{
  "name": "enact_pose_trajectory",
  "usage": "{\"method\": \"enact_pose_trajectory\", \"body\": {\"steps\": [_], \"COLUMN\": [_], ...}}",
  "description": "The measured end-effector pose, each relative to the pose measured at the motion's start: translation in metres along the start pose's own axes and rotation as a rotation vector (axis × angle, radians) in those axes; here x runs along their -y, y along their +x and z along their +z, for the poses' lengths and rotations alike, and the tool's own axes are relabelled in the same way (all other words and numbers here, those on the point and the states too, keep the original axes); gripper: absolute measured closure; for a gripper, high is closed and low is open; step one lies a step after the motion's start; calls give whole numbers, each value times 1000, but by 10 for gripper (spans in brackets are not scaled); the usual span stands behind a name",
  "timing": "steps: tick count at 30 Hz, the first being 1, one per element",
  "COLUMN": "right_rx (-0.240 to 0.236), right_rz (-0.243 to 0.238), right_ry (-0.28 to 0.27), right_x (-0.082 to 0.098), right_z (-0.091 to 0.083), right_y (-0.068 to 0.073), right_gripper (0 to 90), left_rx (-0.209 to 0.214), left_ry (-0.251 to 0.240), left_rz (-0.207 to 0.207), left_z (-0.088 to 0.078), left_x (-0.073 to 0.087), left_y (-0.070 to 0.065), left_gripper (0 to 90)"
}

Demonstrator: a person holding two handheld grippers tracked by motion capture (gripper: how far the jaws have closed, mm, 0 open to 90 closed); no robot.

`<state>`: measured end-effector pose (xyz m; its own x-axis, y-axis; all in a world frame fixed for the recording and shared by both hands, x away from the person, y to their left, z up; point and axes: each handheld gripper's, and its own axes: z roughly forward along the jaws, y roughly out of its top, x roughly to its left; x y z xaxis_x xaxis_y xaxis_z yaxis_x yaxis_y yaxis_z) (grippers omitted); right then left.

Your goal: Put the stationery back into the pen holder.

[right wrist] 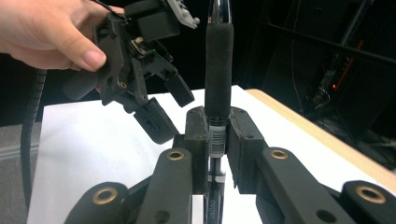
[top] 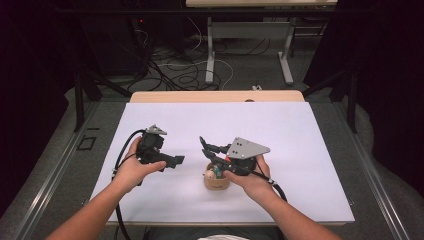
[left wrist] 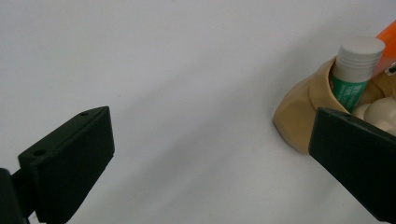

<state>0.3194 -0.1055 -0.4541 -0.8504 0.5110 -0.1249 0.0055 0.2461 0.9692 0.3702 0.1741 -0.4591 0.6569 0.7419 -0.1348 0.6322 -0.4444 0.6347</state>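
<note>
**Matt plastic, foam and paper**

We see matt black plastic on the left claw [left wrist: 205, 158] and right claw [right wrist: 218, 140]. The pen [right wrist: 218, 70] wears a rough foam grip. The surface [top: 300, 150] looks like smooth white paper with a wood edge. The tan holder [left wrist: 299, 112] looks matt.

Count of things on and over the bench

Two grippers, one in each of two hands: the left gripper [top: 170, 161] in the left hand [top: 131, 170], the right gripper [top: 209, 148] in the right hand [top: 250, 181]. One white bench [top: 300, 150]. One tan holder [top: 216, 182] at near centre, with one green-and-white stick with a white cap [left wrist: 355, 65] in it, along with one orange thing [left wrist: 387, 39] and some pale rounded pieces [left wrist: 380, 112] too hidden to count. One black pen [right wrist: 218, 70] between the right gripper's jaws.
</note>
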Motion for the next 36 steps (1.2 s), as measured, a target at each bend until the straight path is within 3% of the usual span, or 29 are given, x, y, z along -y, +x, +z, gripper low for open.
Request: {"method": "enact_pose_trajectory", "body": {"steps": [3, 7, 10, 14, 17, 23, 27, 36], "right_rx": [14, 15, 13, 9, -2, 3, 3, -1], "right_rz": [18, 60, 87, 90, 121, 102, 100, 80], "right_ry": [-5, 15, 20, 45, 57, 95, 93, 134], "right_x": [6, 17, 24, 32, 41, 51, 55, 58], "right_z": [-4, -10, -12, -14, -14, -13, -11, -10], "right_y": [-1, -1, 0, 2, 1, 2, 3, 2], "right_gripper": [795, 795, 795, 795, 794, 794, 794, 793], "left_rx": [1, 4, -5, -22, -33, -13, -34, -40], "left_ry": [-32, -79, -85, -97, -111, -145, -142, -158], "left_rz": [7, -14, -7, -29, -34, -67, -49, -77], "left_z": [1, 5, 6, 7, 7, 9, 10, 7], "left_x": [1, 3, 4, 7, 9, 15, 19, 25], "left_y": [-3, -5, -6, -7, -7, -6, -4, 1], "left_gripper": [3, 3, 3, 3, 3, 3, 3, 3]}}
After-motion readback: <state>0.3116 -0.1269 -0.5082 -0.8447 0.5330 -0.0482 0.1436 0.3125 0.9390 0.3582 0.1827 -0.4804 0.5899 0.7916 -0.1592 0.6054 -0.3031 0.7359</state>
